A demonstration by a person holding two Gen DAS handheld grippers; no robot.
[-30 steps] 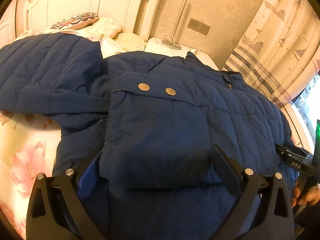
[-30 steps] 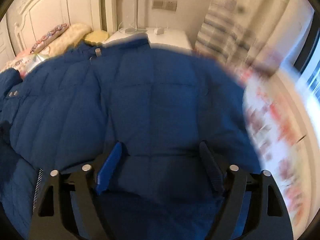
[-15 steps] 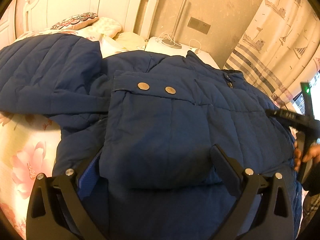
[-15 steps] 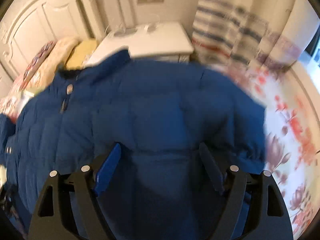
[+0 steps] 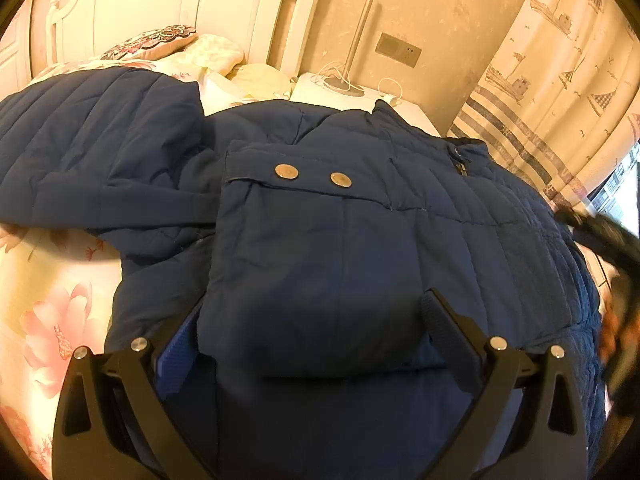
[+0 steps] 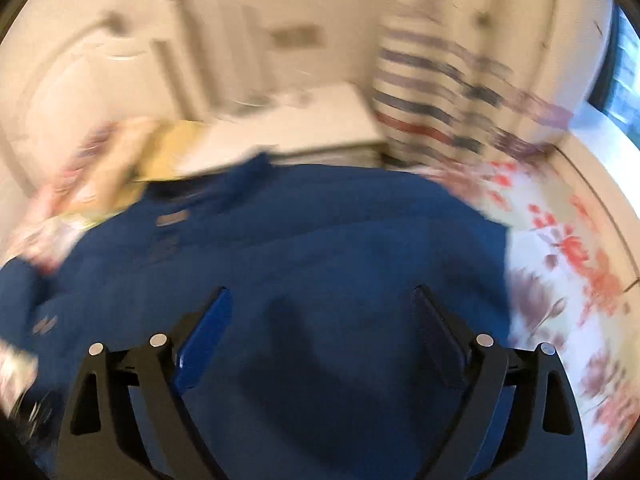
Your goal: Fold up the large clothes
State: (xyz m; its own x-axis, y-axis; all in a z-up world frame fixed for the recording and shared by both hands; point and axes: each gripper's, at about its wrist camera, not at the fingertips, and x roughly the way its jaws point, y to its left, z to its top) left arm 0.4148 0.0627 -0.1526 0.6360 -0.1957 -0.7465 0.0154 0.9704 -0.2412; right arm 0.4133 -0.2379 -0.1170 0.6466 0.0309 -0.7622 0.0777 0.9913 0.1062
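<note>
Left claw [image 5: 312,320] is standing with jaws spread wide over the navy quilted jacket [image 5: 340,240], which is lying across the floral bed [image 5: 48,280]. Right claw [image 6: 320,320], view blurred, is likewise gaping apart above the jacket.

No readable text or labels, though the right view is blurred.

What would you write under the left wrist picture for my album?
The open left tool straddles a fold of a navy quilted coat with two snaps, spread on a floral bed.
</note>
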